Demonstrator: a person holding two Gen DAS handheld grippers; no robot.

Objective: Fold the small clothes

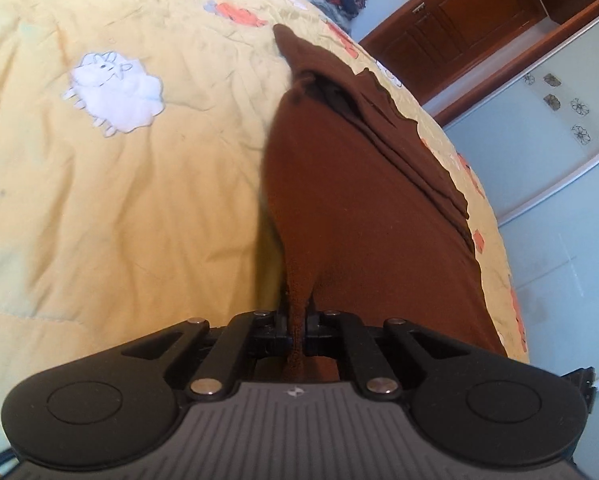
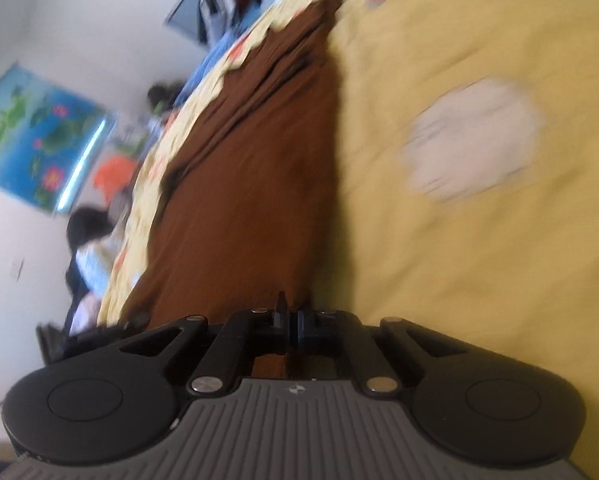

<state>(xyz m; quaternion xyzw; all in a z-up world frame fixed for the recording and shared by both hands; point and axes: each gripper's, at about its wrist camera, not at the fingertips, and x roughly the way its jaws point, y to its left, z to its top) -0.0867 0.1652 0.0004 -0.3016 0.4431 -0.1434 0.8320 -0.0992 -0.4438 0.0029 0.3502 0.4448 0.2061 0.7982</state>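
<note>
The brown garment (image 1: 363, 208) lies along the edge of the bed's yellow quilt (image 1: 119, 200). The left gripper (image 1: 297, 324) is clenched on a bunched corner of it; the right gripper (image 2: 289, 322) has its jaws closed, apparently pinching cloth too, though blur obscures this. Both corners should travel level and taut, so edges meet squarely

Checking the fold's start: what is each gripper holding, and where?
Left gripper pinches the brown garment at a bunched edge. Right gripper is shut on its near edge too.
</note>
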